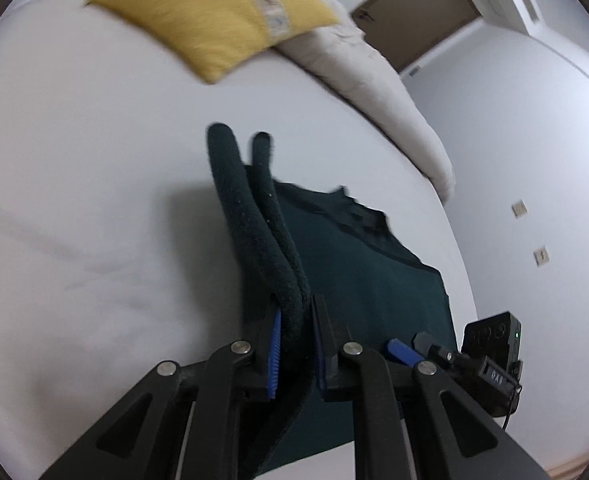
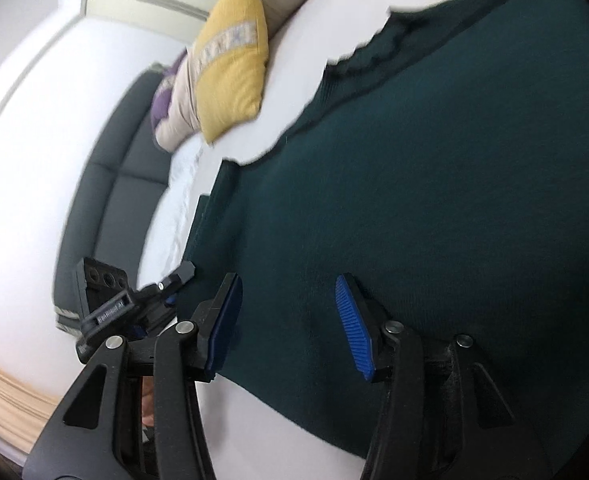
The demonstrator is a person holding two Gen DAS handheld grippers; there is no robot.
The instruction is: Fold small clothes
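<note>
Here left tongs [image 1: 296, 344] pinch the dark green garment [image 1: 358, 280].

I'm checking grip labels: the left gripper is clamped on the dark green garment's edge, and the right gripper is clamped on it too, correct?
Not quite. The left gripper is shut on the dark green garment, but the right wrist view shows the right gripper open over the cloth, gripping nothing.
</note>
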